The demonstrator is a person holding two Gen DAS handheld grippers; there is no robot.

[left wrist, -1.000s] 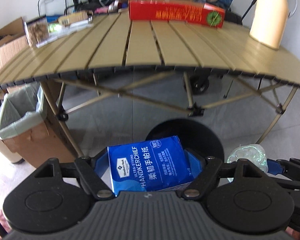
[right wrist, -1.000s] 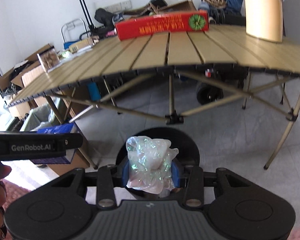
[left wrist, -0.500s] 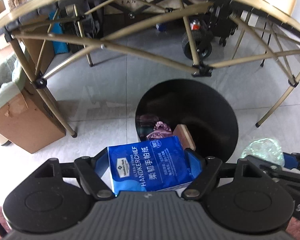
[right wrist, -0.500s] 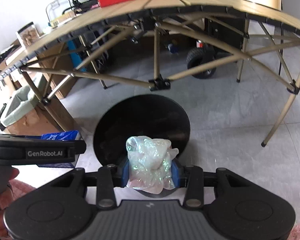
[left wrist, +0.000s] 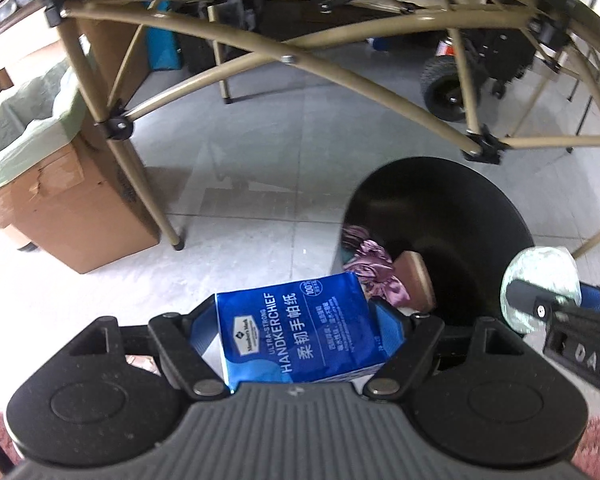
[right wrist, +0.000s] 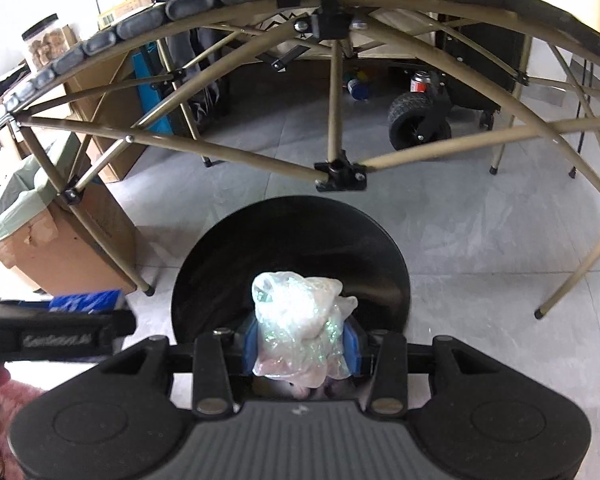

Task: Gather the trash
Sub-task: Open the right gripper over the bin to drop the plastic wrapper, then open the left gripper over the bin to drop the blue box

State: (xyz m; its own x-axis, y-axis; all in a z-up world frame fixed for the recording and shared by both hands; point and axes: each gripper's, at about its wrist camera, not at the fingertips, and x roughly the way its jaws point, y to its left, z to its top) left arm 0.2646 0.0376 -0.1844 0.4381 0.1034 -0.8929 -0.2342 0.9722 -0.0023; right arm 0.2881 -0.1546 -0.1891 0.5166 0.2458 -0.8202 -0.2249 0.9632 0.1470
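My left gripper is shut on a blue handkerchief tissue pack, held over the floor just left of a round black trash bin. Purple wrappers and a brown piece lie inside the bin. My right gripper is shut on a crumpled clear plastic bag, hanging above the near side of the black bin. The plastic bag also shows at the right edge of the left wrist view. The left gripper with the blue pack appears at the left of the right wrist view.
A folding table's tan legs and cross braces stand just behind the bin. A cardboard box lined with a green bag sits on the floor to the left. A wheeled cart stands beyond the table. Grey floor tiles lie around the bin.
Both grippers have sunk below the table's edge and tilted downward toward the black bin, which now looks larger. Each keeps its hold on its item.
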